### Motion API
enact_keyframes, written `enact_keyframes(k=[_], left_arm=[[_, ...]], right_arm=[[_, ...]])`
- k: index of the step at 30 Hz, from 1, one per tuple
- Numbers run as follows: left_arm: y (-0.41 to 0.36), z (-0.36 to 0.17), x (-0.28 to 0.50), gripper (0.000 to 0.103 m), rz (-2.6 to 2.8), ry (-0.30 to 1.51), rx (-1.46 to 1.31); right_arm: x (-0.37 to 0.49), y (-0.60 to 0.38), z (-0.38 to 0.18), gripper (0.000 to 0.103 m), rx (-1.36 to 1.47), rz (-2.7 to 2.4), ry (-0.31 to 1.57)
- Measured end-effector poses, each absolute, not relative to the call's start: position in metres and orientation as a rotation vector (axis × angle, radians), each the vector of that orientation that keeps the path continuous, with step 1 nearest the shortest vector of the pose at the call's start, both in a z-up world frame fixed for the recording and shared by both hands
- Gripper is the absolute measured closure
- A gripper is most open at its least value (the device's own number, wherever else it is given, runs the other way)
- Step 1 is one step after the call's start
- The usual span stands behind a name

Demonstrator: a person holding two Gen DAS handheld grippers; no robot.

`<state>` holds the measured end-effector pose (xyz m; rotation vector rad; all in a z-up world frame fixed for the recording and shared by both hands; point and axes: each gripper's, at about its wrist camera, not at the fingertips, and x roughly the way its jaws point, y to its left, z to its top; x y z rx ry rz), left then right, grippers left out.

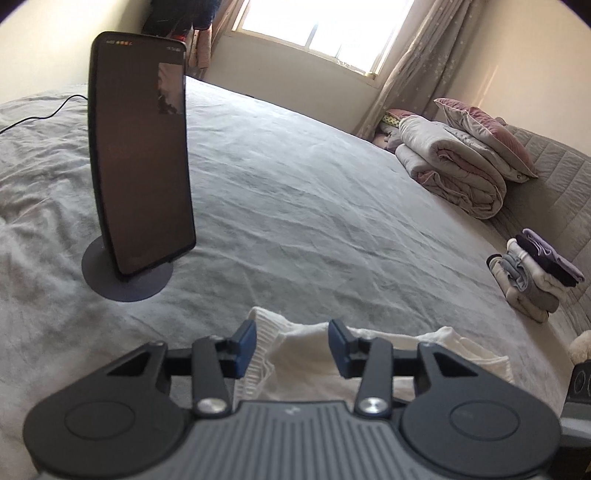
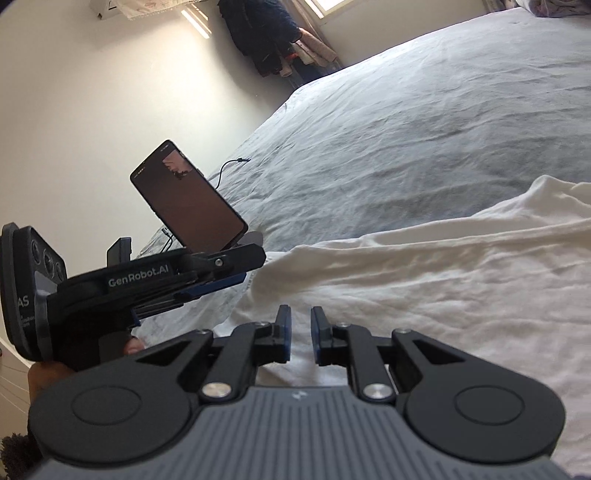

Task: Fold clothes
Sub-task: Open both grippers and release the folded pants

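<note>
Both hand-held grippers sit low over the near edge of the bed. From my left gripper [image 1: 291, 345] I see its blue-padded fingers spread wide, with the ribbed hem of the white garment [image 1: 306, 354] lying between and under them; I cannot tell whether either pad touches the cloth. My right gripper [image 2: 300, 338] has its jaws narrowed to a slim gap, parted and empty, hovering over the same white garment [image 2: 424, 280], which spreads rumpled and soft across the near right side of the bed.

In the right wrist view the left gripper [image 2: 221, 280] shows from the side, a black body printed with white lettering, held by a hand [image 2: 48, 373] at the lower left corner.

Beyond the garment the grey bedsheet [image 1: 314, 192] runs wide and bare toward the window [image 1: 317, 26], creased in fine wrinkles, giving me plenty of room ahead. To the left stands a dark phone [image 1: 140, 155], upright on a round flat stand [image 1: 127, 273], with a thin black cable [image 1: 40, 114] trailing off behind it. Along the right edge lie a rolled quilted duvet [image 1: 450, 170] with a pink pillow [image 1: 484, 136] leaning on it, and nearer, a small stack of folded clothes [image 1: 535, 273]. Pale curtains [image 1: 413, 62] hang beside the window.
</note>
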<state>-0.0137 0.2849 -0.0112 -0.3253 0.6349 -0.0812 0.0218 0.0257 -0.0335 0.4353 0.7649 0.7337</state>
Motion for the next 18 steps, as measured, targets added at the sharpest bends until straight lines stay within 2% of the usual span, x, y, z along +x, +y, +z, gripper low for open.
enact_keyframes(k=[12, 18], left_arm=[[0.246, -0.023, -0.01, 0.064, -0.016, 0.642, -0.007], [0.249, -0.016, -0.022, 0.066, -0.006, 0.613, 0.011]], right_arm=[[0.02, 0.014, -0.045, 0.086, 0.454, 0.702, 0.783], [0.032, 0.019, -0.035, 0.086, 0.449, 0.719, 0.774]])
